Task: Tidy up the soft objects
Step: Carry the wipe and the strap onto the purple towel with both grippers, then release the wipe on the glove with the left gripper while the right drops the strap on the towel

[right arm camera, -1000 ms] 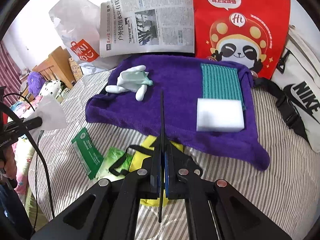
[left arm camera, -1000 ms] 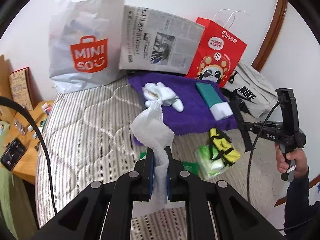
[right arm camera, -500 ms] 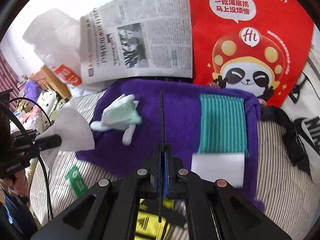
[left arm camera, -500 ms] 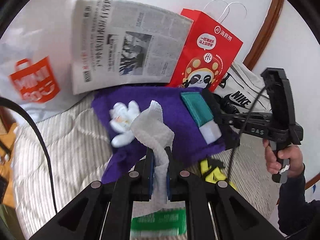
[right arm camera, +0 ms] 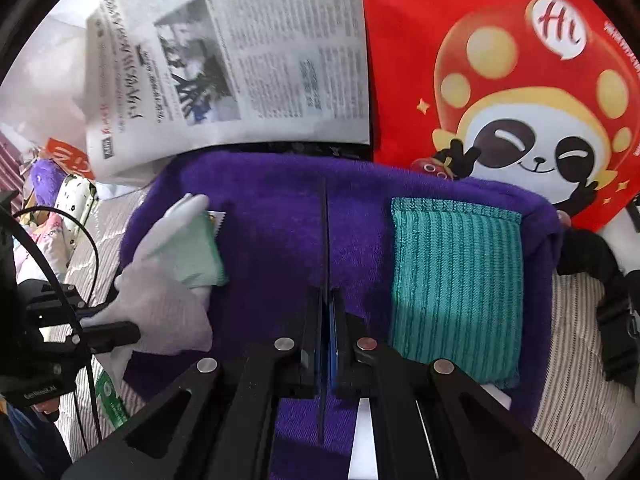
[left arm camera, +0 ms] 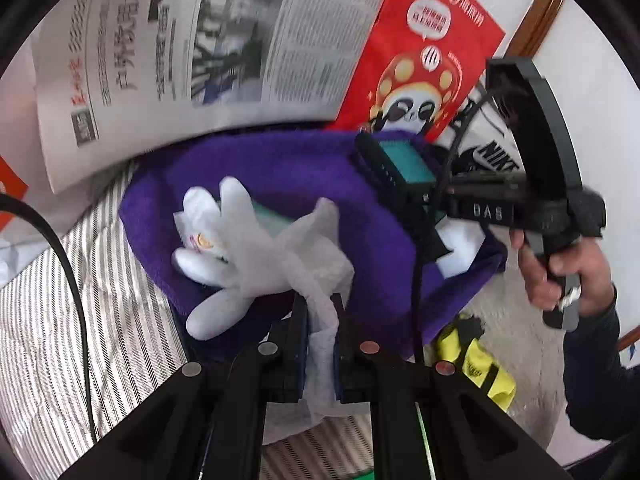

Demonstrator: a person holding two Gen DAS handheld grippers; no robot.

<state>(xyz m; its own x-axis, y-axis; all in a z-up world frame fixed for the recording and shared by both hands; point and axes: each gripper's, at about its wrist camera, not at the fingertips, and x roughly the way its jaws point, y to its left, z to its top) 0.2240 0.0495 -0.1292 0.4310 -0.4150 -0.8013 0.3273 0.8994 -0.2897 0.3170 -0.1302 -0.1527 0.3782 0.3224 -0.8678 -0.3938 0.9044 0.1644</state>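
jaws of the left gripper are clamped on a crumpled white tissue, which hangs just above the near edge of the purple towel spread on the striped bed. jaws of the right gripper are pressed together on a thin black strap that stands up over the middle of that towel. on the towel, a white glove lies at its left side with a pale green packet under it, a teal cloth lies at its right side, and a white sponge sits at the near right corner. behind the towel lean a newspaper and a red paper bag.

the step in hand looks like setting the tissue down on the towel. to do it well, lower it onto bare purple between glove and teal cloth, not on top of the glove, and part the jaws only once the tissue rests, since it is light and may cling to a pad or drift. keep the strap clear of that spot.
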